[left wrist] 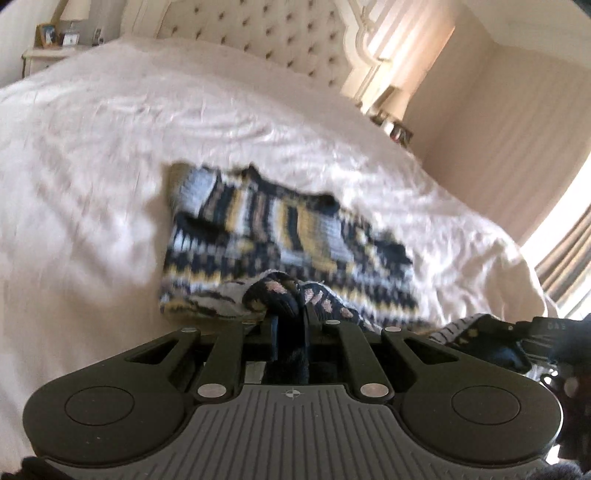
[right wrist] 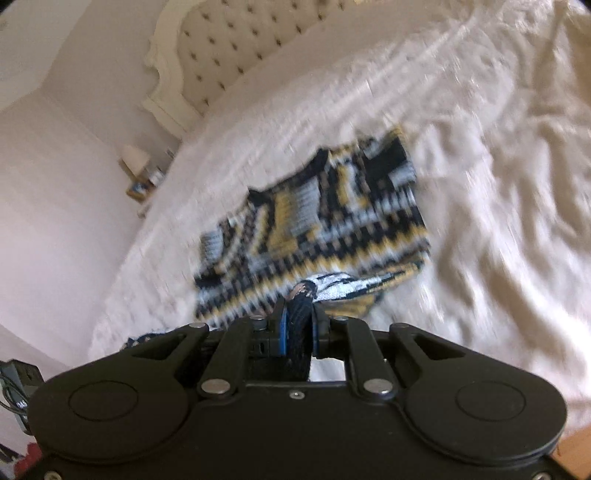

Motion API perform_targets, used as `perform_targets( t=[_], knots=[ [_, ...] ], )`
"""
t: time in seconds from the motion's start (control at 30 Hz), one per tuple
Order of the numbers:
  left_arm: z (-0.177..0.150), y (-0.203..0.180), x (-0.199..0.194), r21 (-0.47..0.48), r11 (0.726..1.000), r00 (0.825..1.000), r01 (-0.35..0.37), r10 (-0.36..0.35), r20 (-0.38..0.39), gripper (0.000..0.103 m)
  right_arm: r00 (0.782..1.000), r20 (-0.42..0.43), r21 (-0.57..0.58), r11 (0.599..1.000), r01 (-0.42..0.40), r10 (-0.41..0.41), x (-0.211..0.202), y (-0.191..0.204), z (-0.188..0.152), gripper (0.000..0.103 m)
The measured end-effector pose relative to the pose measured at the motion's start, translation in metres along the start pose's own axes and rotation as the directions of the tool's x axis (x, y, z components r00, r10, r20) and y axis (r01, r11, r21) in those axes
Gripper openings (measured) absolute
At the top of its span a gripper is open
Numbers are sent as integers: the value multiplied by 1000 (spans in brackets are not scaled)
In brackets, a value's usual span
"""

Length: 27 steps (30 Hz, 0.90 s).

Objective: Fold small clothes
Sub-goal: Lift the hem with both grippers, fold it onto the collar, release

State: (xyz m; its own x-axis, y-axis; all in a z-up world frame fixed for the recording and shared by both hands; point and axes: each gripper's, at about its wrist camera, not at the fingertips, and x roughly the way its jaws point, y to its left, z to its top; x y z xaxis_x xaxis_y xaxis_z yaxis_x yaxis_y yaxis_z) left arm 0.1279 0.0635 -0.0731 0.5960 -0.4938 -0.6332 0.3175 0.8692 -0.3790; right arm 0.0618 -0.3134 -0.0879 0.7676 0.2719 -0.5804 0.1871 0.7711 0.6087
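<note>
Knit sweater spread on white bed, mid-mattress, well short of tufted headboard. Near hem bunched and lifted off the rest of the garment. Left claw pinching a dark wad of that hem; right claw pinching the hem further along. Both pressed tight on fabric, no gap showing.

Judged step: carrying near hem toward the headboard end for the first fold.

Risks, judged:
- Thick, stretchy knit; small bite could slip out mid-carry and drop one corner.
- Uneven height or pace between claws: skewed, diagonal crease.
- Far edge nearest headboard not pinned; could drag across the sheet, not fold.
- Sheet looks wrinkled; could bunch under the garment.
- Motion blur across both views; exact hem alignment not readable.
</note>
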Motion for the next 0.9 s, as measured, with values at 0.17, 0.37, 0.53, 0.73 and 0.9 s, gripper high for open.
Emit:
perform_targets(
  t=[0.17, 0.37, 0.53, 0.73, 0.9],
  knots=[
    [40, -1, 19, -8, 1000, 999, -10, 10, 35, 11, 998, 44, 17, 999, -35, 34, 20, 3, 41, 20],
    [87, -3, 55, 1, 1000, 998, -27, 26, 51, 11, 997, 63, 26, 998, -52, 50, 59, 1, 93, 20],
    [114, -1, 93, 6, 998, 997, -70, 70, 23, 11, 999, 29, 37, 999, -40, 39, 99, -8, 129, 20],
    [126, 5, 142, 1, 991, 989, -135, 135, -54, 11, 998, -62, 44, 999, 14, -12, 147, -26, 150, 20],
    [136, 10, 166, -24, 983, 980, -182, 180, -82, 11, 995, -96, 71, 997, 22, -15, 176, -41, 164, 20]
  ],
)
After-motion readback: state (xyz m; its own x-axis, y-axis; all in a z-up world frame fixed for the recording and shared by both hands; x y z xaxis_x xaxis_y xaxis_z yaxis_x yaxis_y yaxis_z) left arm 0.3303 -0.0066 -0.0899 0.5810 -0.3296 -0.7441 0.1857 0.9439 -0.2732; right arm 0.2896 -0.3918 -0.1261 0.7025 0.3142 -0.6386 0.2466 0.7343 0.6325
